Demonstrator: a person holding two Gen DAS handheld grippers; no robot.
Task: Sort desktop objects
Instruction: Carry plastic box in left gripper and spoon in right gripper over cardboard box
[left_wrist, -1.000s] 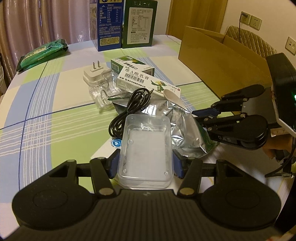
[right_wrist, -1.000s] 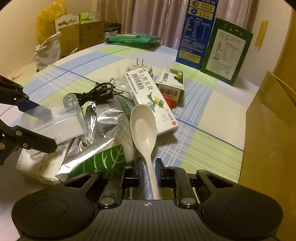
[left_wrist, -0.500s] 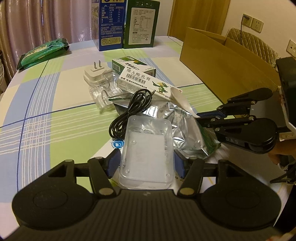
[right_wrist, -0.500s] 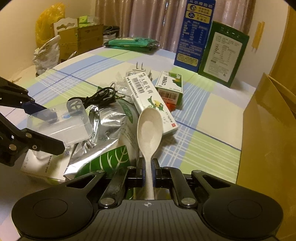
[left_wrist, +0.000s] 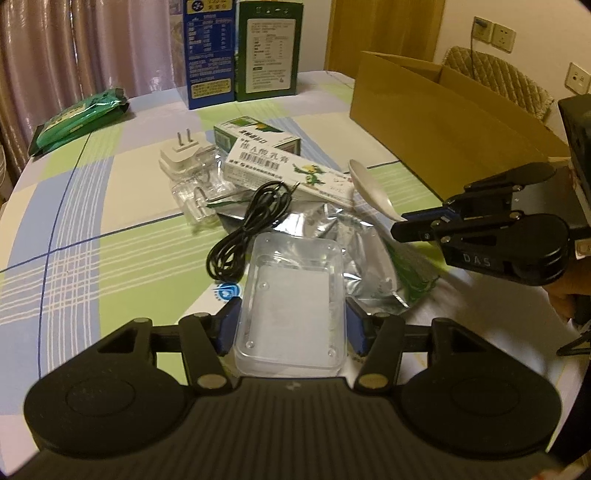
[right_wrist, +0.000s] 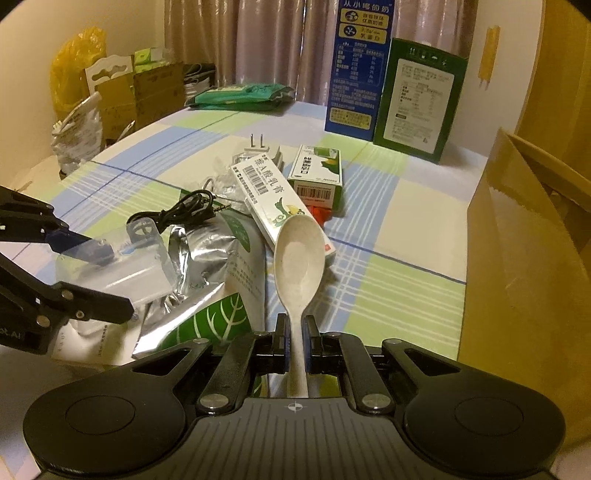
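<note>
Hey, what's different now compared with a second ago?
The right hand-held gripper closed fully onto the handle of the cream plastic spoon, which now sits higher above the silver foil pouch. The left hand-held gripper still holds the clear plastic box; the clutter is unmoved.

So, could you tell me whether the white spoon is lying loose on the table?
No, the right gripper is shut on the handle of the white spoon, holding its bowl up above the foil pouch.
</note>
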